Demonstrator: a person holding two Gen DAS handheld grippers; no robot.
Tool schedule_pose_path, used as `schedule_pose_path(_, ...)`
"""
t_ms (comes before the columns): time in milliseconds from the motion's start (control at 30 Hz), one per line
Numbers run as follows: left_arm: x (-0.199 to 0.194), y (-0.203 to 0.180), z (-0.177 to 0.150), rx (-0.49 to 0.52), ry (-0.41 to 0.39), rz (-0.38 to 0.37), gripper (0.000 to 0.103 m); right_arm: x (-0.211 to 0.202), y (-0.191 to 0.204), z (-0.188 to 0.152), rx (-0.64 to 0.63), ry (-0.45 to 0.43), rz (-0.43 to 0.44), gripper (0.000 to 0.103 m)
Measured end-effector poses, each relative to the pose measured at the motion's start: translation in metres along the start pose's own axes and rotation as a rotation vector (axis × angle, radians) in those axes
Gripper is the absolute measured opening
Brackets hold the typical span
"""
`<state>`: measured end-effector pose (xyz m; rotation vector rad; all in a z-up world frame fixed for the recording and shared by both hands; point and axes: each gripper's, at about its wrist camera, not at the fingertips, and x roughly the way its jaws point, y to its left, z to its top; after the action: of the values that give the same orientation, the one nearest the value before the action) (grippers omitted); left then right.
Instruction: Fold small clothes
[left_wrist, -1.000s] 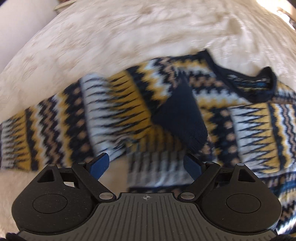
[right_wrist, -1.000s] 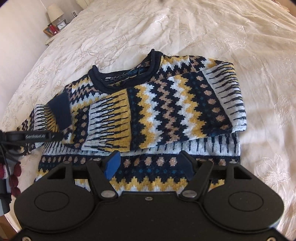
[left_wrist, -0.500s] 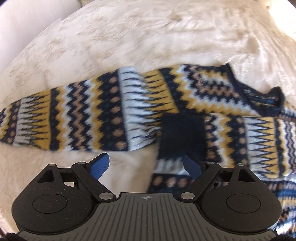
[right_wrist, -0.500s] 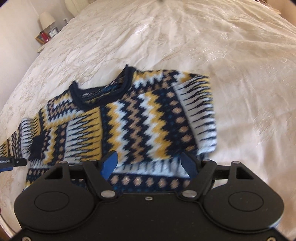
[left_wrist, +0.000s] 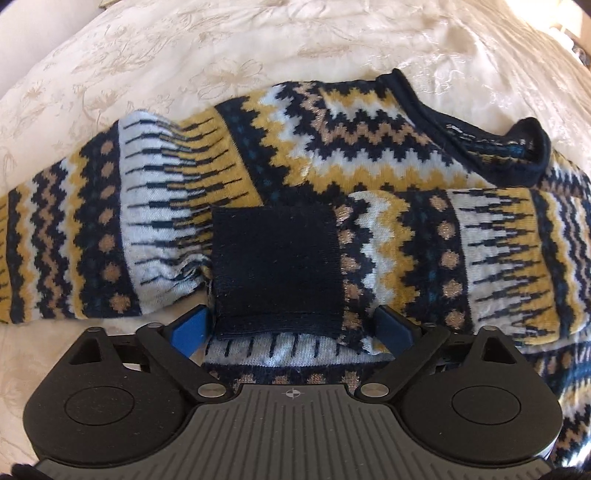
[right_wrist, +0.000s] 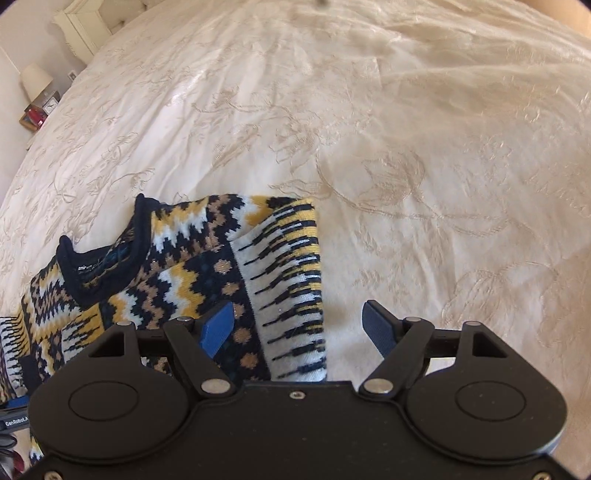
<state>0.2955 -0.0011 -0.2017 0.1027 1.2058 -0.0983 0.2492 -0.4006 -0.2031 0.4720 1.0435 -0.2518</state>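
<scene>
A knitted sweater in navy, yellow, white and tan zigzags lies flat on the bed, navy collar at the right. One sleeve is folded across the chest, and its navy cuff rests between the blue pads of my left gripper. The jaws are opening and do not press on it. The other sleeve stretches away to the left. In the right wrist view, the sweater is at lower left. Its folded side edge lies under my right gripper, whose jaws are opening with no grip.
A cream embroidered bedspread covers the bed on all sides of the sweater. A white headboard and a nightstand with a lamp stand at the far left.
My left gripper has come down close over the navy cuff and its jaws have widened. My right gripper has slid from over the sweater's middle to its right edge.
</scene>
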Motion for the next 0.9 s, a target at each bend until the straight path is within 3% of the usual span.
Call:
schedule_pose_path(233,0.009,0.013,0.001,-0.050,0.016,-0.053,0.103,0.025,-0.001,-0.010,0.017,0.074,0.045,0.103)
schedule_pose_path(433,0.008,0.017,0.003,-0.063,0.000,-0.041,0.103,0.037,0.011,-0.010,-0.020,0.104,-0.015,0.103)
schedule_pose_path(600,0.011,0.009,0.002,-0.069,0.007,-0.025,0.103,0.034,0.006,-0.003,-0.003,0.127,0.017,0.102)
schedule_pose_path(633,0.013,0.008,0.003,-0.069,0.008,-0.023,0.103,0.031,0.004,-0.002,0.006,0.117,0.021,0.098)
schedule_pose_path(700,0.015,0.006,0.001,-0.069,0.005,-0.021,0.103,0.023,0.000,-0.001,0.014,0.102,0.055,0.059)
schedule_pose_path(733,0.016,0.005,0.001,-0.069,0.003,-0.021,0.103,0.020,-0.003,-0.002,0.030,0.100,0.100,0.032)
schedule_pose_path(767,0.015,0.005,0.000,-0.069,0.004,-0.020,0.103,0.016,-0.007,-0.001,0.052,0.096,0.125,0.016)
schedule_pose_path(900,0.010,0.007,0.001,-0.071,0.021,-0.018,0.103,0.007,-0.013,-0.004,0.014,0.052,0.026,0.017)
